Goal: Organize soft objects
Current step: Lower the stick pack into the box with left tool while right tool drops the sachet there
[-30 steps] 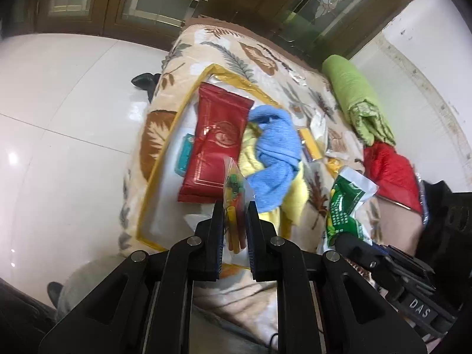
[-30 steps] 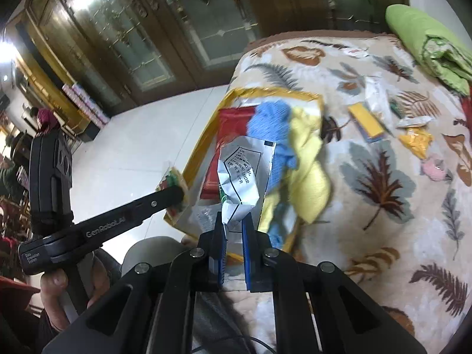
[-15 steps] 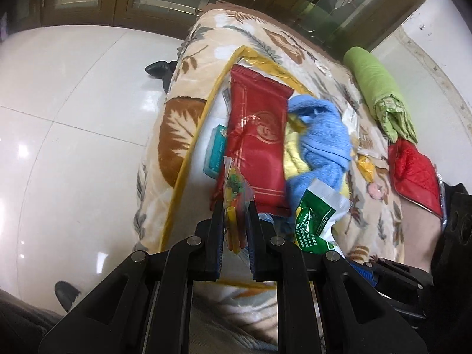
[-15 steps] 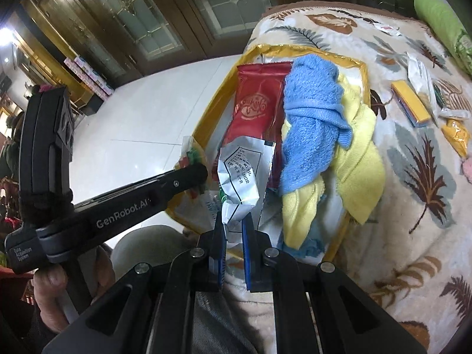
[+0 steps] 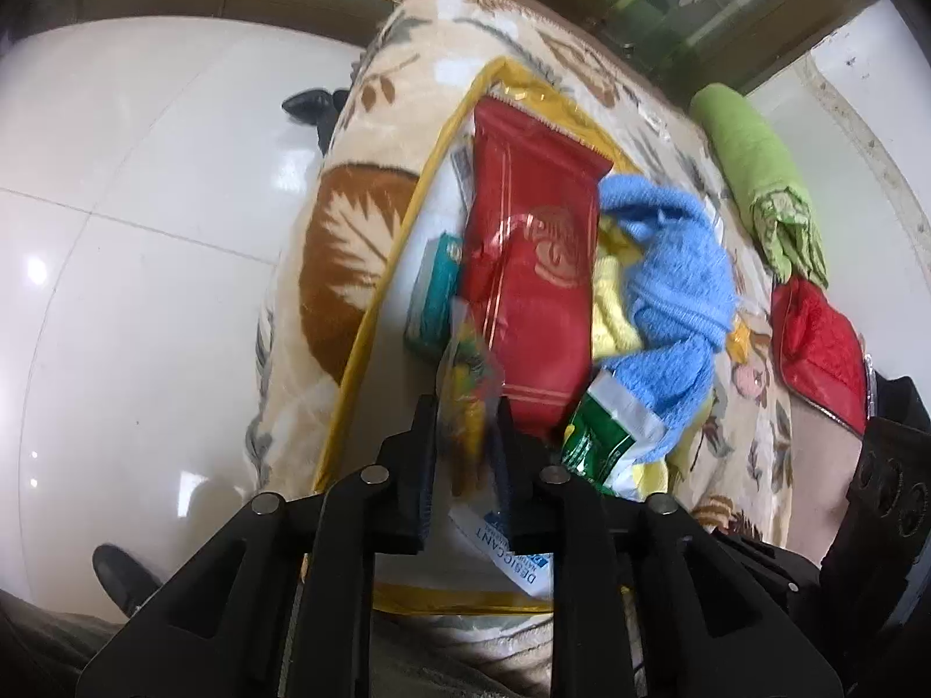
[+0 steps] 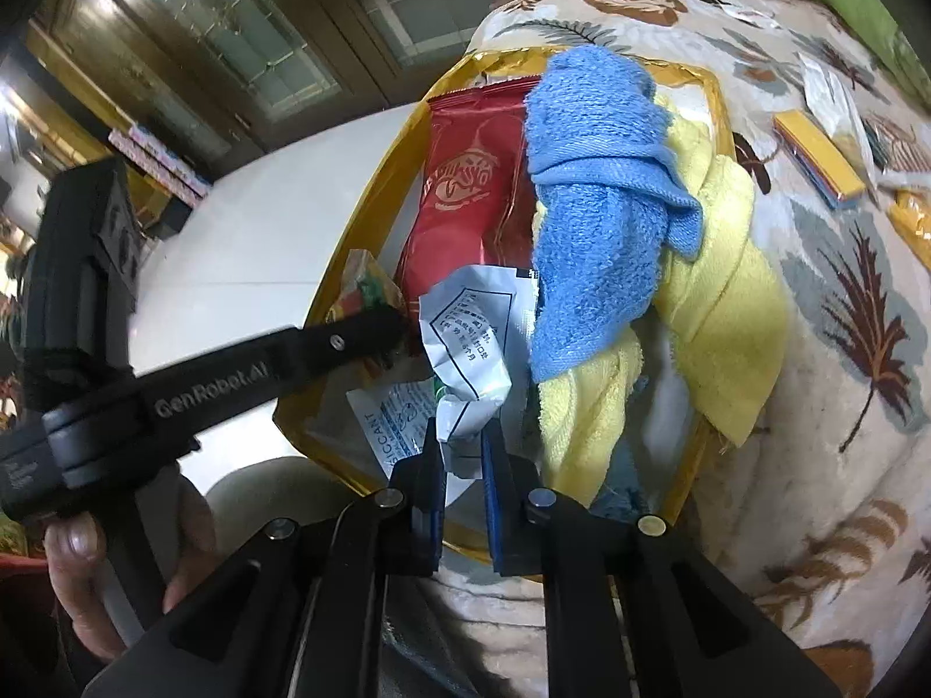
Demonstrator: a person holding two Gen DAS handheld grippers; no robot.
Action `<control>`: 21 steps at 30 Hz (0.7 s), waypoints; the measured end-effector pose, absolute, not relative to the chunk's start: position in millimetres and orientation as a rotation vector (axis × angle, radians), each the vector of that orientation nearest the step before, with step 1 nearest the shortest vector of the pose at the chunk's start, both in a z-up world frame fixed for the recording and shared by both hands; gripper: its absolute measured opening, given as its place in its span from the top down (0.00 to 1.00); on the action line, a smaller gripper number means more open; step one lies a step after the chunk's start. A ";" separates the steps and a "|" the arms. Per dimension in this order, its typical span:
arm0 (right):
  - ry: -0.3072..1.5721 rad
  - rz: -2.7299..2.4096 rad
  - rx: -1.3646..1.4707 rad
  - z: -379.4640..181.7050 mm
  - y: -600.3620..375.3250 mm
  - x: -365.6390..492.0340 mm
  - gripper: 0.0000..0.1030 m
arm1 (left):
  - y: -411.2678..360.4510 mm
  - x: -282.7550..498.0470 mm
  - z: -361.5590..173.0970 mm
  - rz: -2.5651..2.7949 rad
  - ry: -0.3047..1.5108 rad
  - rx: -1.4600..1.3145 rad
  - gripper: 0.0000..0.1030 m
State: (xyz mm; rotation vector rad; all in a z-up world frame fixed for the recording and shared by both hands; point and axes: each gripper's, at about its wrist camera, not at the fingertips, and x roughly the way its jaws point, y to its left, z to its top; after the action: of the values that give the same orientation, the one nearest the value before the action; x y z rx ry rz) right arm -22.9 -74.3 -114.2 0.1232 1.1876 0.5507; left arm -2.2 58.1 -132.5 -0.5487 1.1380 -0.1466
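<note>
A clear bag with yellow trim (image 5: 372, 314) lies open on the leaf-print blanket. It holds a red packet (image 5: 529, 267), a blue towel (image 5: 669, 291), a yellow towel (image 6: 721, 267) and a desiccant sachet (image 5: 506, 547). My left gripper (image 5: 465, 413) hangs low over the bag's near end. Its jaws are opening, and a clear packet of coloured sweets (image 5: 465, 372) stands loose between them. My right gripper (image 6: 464, 436) is shut on a crumpled white-and-green packet (image 6: 471, 343) just above the sachet, its jaws starting to part.
A rolled green cloth (image 5: 750, 174) and a red quilted pouch (image 5: 820, 349) lie at the blanket's far right. Small flat packets (image 6: 817, 157) are scattered beyond the bag. White tiled floor (image 5: 145, 232) drops off to the left. A hand (image 6: 75, 552) holds the left gripper.
Both grippers have come down closer over the bag with their packets. The left jaws have widened around the sweets packet.
</note>
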 end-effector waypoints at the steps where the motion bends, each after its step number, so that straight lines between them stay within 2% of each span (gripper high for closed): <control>1: 1.186 0.555 0.131 -114.1 -74.7 -23.4 0.89 | 58.0 -1.6 -133.0 -0.149 1.141 -0.549 0.78; 2: 1.184 0.563 0.139 -113.8 -75.9 -24.2 0.87 | 57.7 -1.8 -133.1 -0.154 1.143 -0.552 0.74; 3: 1.181 0.572 0.151 -113.1 -77.2 -25.4 0.81 | 57.5 -2.1 -133.2 -0.155 1.147 -0.555 0.55; 4: 1.176 0.579 0.161 -111.7 -79.0 -26.4 0.77 | 58.1 -2.8 -133.1 -0.168 1.143 -0.569 0.50; 6: 1.152 0.597 0.188 -105.7 -84.8 -30.8 0.54 | 59.2 -5.1 -133.3 -0.170 1.141 -0.578 0.50; 13: 1.047 0.631 0.200 -73.6 -111.5 -47.5 0.51 | 59.8 -26.0 -109.9 -0.104 1.033 -0.504 0.50; 21: 0.962 0.574 0.256 -56.3 -178.9 -67.0 0.39 | 11.3 -42.0 -68.6 -0.187 0.942 -0.454 0.50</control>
State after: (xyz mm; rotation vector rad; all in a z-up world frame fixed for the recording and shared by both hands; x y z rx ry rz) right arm -67.0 -178.9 -56.3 0.2563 0.9616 0.5743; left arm -42.0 11.3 -68.6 -0.4543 0.9424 -0.1873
